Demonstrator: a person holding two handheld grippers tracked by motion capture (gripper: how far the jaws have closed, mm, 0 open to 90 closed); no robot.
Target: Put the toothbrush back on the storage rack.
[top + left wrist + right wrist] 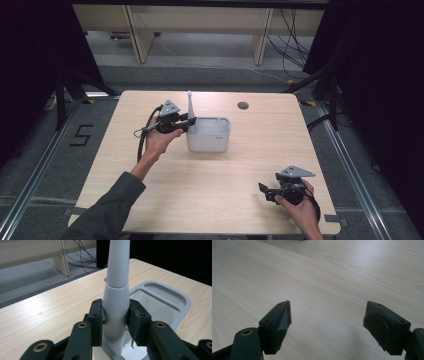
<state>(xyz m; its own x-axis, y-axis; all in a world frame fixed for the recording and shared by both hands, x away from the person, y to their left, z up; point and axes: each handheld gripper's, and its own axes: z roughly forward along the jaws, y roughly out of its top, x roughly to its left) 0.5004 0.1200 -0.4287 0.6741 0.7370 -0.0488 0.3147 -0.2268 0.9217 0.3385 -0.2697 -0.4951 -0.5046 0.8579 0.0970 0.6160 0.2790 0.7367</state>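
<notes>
Tabletop grey tub (pixel 209 135), handle (pixel 190 107) inside

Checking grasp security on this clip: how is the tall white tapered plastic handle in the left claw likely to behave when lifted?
The tall white tapered plastic handle looks stiff: it stands straight between the left claw pads. Its smooth, conical surface may slip. Being slender, it would probably tip if released outside the grey plastic bin.

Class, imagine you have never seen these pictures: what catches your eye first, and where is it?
First, the tall pale grey handle, standing upright and clamped between the jaws of the left gripper, right at the left end of the grey container mid-table. Next, the right gripper near the table's front right corner, jaws wide apart over bare wood.
</notes>
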